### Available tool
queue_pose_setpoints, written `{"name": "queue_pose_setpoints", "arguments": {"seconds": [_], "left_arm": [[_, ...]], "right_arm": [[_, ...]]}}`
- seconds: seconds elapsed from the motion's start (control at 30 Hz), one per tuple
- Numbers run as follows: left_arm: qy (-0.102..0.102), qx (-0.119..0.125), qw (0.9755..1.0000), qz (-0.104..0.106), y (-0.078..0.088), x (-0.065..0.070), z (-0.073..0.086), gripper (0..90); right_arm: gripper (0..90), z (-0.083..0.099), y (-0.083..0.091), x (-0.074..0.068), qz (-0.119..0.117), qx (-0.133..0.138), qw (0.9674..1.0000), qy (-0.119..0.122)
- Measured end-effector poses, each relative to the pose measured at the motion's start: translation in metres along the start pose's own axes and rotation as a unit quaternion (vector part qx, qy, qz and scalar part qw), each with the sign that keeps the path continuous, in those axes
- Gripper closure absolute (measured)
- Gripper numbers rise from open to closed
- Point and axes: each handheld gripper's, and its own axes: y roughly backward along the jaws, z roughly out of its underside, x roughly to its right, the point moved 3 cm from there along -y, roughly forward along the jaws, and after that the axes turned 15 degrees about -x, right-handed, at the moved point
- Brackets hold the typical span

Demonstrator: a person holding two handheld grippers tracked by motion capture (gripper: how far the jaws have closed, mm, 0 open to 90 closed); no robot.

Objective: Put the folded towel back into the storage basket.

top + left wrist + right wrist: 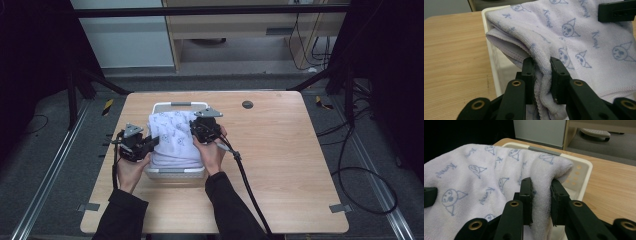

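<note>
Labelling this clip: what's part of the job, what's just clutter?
In the job:
- towel, folded, lilac with printed faces
- white basket under it
- left gripper, pinching the towel
- right gripper, pinching the towel

Lying about:
- dark round disc on the table

This looks like a lab or test room set up for recording, rather than a home. A plain wooden surface (280, 165) stands alone on grey carpet (45, 150), boxed in by a black metal frame (200, 10) with dark curtains at both sides. Metal rails (50, 175) run along the floor, loose black cables (360, 170) trail across it, and yellow-black tape (107, 106) marks spots. Behind, what may be office furniture (225, 25) stands dimly.
</note>
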Motion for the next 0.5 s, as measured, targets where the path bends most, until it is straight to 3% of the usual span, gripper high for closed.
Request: {"name": "queue_pose_setpoints", "arguments": {"seconds": [0.5], "left_arm": [[-0.001,-0.033,0.9993,-0.014,-0.011,0.0,0.003,73.7]], "right_arm": [[71.1,0.008,-0.013,0.003,0.009,-0.034,0.9994,0.005]]}}
